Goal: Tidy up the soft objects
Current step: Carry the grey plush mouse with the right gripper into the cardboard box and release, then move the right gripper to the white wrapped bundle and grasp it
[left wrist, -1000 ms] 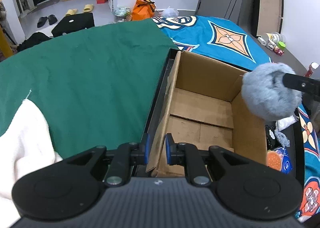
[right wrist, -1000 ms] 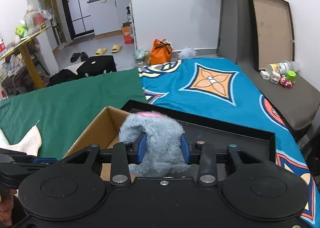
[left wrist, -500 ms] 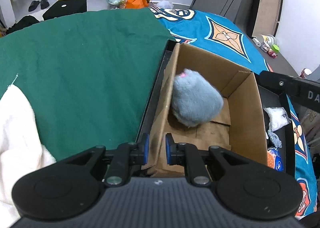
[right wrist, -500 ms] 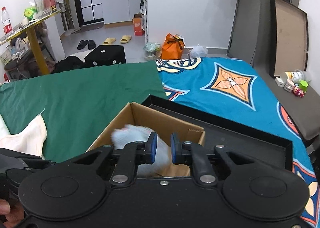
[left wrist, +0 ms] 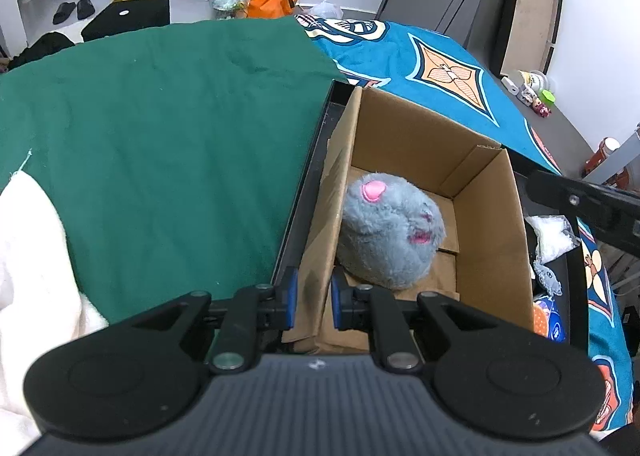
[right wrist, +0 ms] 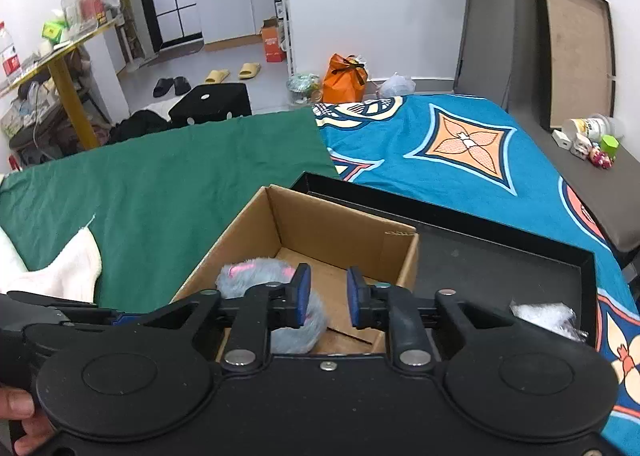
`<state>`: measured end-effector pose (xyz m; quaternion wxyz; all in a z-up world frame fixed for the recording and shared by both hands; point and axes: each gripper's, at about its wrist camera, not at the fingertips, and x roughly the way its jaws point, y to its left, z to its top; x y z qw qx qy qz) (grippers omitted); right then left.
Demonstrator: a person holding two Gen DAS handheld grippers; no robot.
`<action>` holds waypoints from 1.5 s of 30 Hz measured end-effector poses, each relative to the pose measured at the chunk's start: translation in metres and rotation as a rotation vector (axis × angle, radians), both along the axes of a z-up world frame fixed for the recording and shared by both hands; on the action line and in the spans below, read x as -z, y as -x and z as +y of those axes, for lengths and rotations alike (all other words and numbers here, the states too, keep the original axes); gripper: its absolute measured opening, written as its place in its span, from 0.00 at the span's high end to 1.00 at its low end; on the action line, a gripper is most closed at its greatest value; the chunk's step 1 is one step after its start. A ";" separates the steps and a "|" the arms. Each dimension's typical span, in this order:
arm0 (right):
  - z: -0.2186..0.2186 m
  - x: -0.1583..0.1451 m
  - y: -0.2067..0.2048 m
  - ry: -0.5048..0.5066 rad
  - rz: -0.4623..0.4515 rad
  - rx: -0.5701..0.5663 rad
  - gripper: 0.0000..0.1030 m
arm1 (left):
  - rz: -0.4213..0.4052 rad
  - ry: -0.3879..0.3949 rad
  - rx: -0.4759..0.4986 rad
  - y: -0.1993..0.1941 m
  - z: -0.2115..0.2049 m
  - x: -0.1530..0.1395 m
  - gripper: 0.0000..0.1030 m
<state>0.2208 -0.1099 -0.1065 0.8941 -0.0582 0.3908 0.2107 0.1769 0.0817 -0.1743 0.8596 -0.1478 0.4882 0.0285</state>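
A grey plush toy (left wrist: 390, 232) with pink patches lies inside the open cardboard box (left wrist: 492, 240), against its left wall. My left gripper (left wrist: 312, 298) is shut on the box's near left wall, which stands between its blue pads. My right gripper (right wrist: 328, 296) hovers over the box's near edge; its jaws are opening and nothing is between them. In the right wrist view the plush toy (right wrist: 256, 274) shows just left of that gripper, partly hidden by its finger. A white towel (left wrist: 28, 256) lies on the green cloth at the left.
The box (right wrist: 336, 223) sits in a shallow black tray (right wrist: 500, 268) on a bed covered by a green cloth (left wrist: 160, 115) and a blue patterned blanket (right wrist: 460, 143). A clear plastic bag (right wrist: 544, 316) and small soft items lie in the tray's right part.
The right gripper let go of the grey plush, which dropped into the box and settled by the left wall. Its jaws came together, then parted a little. The left gripper kept hold of the box wall.
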 end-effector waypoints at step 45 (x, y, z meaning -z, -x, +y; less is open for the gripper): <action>-0.132 0.111 0.067 -0.016 0.268 0.190 0.34 | 0.032 -0.367 0.080 -0.002 -0.070 -0.017 0.23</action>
